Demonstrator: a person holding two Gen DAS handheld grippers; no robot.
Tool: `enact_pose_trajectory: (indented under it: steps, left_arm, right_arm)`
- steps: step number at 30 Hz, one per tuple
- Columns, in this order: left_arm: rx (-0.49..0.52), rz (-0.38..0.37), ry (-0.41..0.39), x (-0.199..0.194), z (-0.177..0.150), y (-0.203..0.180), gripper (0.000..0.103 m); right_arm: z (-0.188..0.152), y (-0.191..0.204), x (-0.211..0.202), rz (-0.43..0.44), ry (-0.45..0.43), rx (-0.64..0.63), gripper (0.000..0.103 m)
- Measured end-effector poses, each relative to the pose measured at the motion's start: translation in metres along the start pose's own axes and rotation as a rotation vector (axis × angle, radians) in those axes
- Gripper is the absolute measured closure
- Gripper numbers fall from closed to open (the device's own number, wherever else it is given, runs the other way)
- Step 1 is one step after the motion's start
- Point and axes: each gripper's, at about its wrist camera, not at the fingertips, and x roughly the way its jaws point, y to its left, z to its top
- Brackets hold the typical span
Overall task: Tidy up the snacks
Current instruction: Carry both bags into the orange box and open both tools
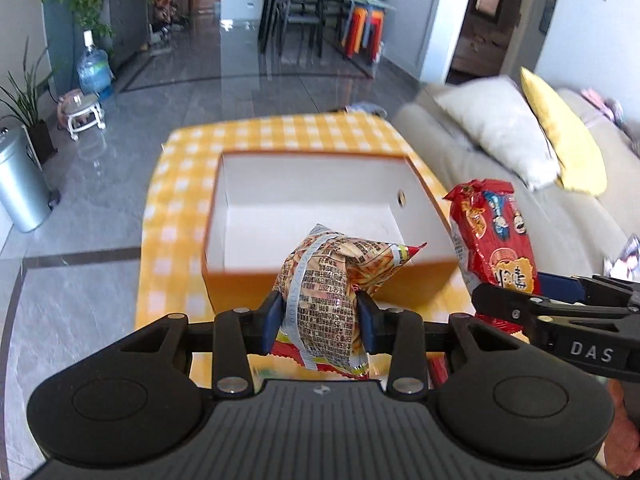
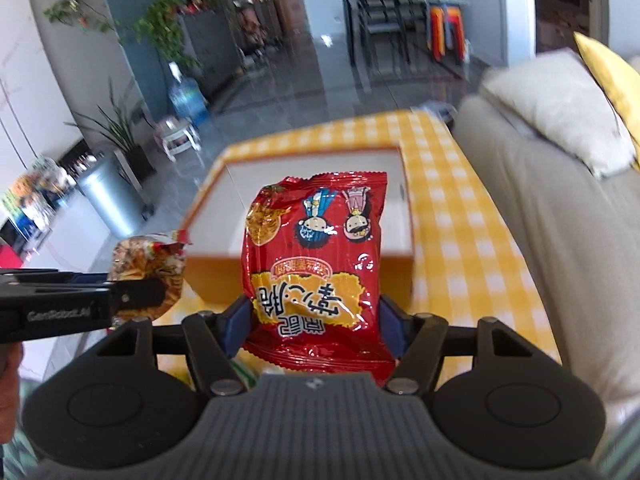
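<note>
Orange-walled box (image 1: 320,200) w/ white inside sits on the yellow-check tabletop (image 1: 176,184), and as far as both views show, it's empty, so no snack is stowed yet. Left gripper (image 1: 320,316) is clamped on a crinkled printed snack bag (image 1: 320,280), held up just short of the box's near wall. Right gripper (image 2: 316,322) is clamped on a red snack pack (image 2: 316,264), upright, also in front of the box. Both packs are off the tabletop, side by side. Left to do: carry each over the rim, drop in, let go. More packets prob. lie below the grippers, but the view there is too blocked to say. Sofa (image 1: 500,200) is just beside.
</note>
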Motion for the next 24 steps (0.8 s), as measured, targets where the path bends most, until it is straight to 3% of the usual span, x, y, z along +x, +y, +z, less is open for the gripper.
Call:
enact_pose_trajectory:
  steps: [5,10,15,24]
  left_arm:
    - [-0.019,0.008,-0.022,0.019,0.032,0.008,0.059]
    - [-0.025,0.024,0.003,0.047,0.051,0.016,0.059]
    - [-0.007,0.061,0.079,0.085,0.059,0.022,0.059]
    - [0.049,0.138,0.285,0.152,0.055,0.029,0.059]
  right_arm:
    - [0.041,0.008,0.015,0.004,-0.074,-0.044,0.039]
    - [0.074,0.005,0.050,0.013,-0.056,-0.047,0.039]
    - [0.092,-0.005,0.096,0.006,0.019,-0.039,0.039]
    - [0.092,-0.009,0.186,-0.002,0.203,-0.076,0.039]
